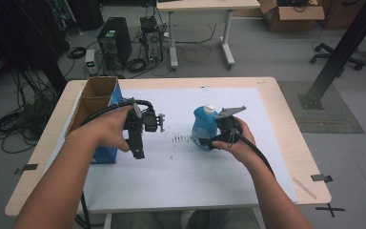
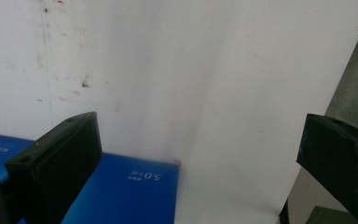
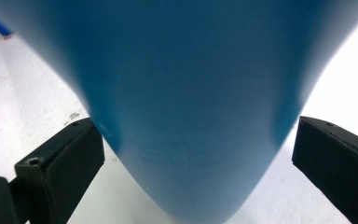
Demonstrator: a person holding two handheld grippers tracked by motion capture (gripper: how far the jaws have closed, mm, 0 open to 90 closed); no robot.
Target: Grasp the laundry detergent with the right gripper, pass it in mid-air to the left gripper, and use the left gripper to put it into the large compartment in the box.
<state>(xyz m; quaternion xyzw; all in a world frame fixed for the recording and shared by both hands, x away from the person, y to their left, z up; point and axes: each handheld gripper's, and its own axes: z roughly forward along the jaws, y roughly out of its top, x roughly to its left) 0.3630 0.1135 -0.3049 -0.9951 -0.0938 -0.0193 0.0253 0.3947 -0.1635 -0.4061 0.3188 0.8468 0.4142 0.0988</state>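
Observation:
A blue bottle (image 1: 204,122) with a white cap stands upright on the white sheet (image 1: 186,174), right of the table's middle. My right gripper (image 1: 204,142) reaches in from the right, low at its base. In the right gripper view the bottle (image 3: 186,70) sits between the jaws of the right gripper (image 3: 196,126). The left jaw is at its side and the right jaw stands a little off, so the gripper is open. My left gripper (image 1: 138,150) points down at the sheet beside the box. In the left gripper view my left gripper (image 2: 198,126) is open with nothing in it.
An open cardboard box (image 1: 95,98) with blue sides stands at the table's left; its blue wall (image 2: 121,186) lies just under the left jaws. Small dark specks (image 1: 181,138) lie on the sheet between the grippers. Beyond the table are a computer tower (image 1: 114,43), cables and a desk.

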